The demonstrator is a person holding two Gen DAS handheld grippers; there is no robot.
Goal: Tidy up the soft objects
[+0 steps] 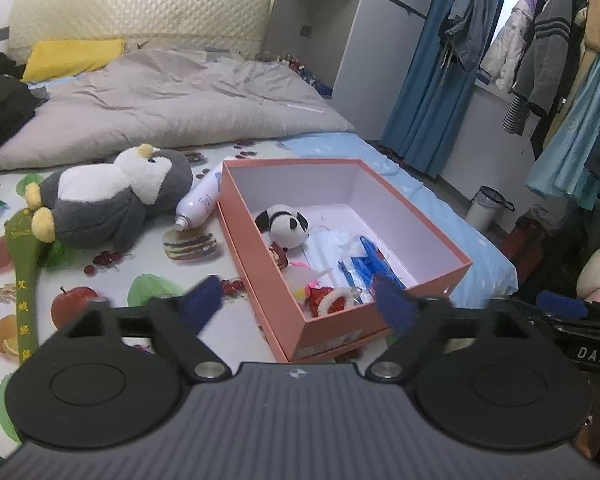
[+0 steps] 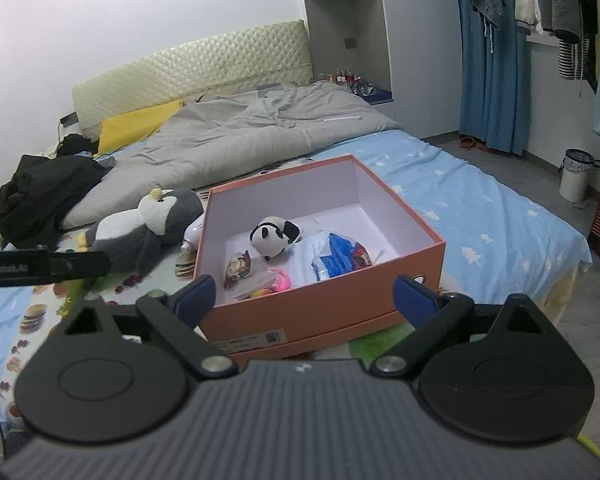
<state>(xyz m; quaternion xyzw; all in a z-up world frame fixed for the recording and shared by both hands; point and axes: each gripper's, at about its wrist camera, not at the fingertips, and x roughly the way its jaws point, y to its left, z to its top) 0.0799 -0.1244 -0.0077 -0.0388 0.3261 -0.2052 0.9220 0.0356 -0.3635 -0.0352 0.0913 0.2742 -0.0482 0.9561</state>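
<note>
A small black-and-white plush panda [image 2: 274, 236] lies inside an open salmon-pink cardboard box [image 2: 324, 308] on the bed, beside clear packets, a blue-printed plastic bag [image 2: 342, 258] and a red-and-white trinket [image 1: 332, 300]. Just left of the box, a large grey-and-white plush penguin with yellow feet [image 1: 116, 200] rests on the fruit-printed sheet [image 1: 80, 280], with a white spray bottle [image 1: 200, 200] between the penguin and the box wall. A green padded stick with yellow lettering [image 1: 24, 276] lies near the penguin's feet. The left gripper [image 1: 300, 304] and the right gripper [image 2: 306, 296] hover at the box's near edge, both with blue pads spread wide, holding nothing.
</note>
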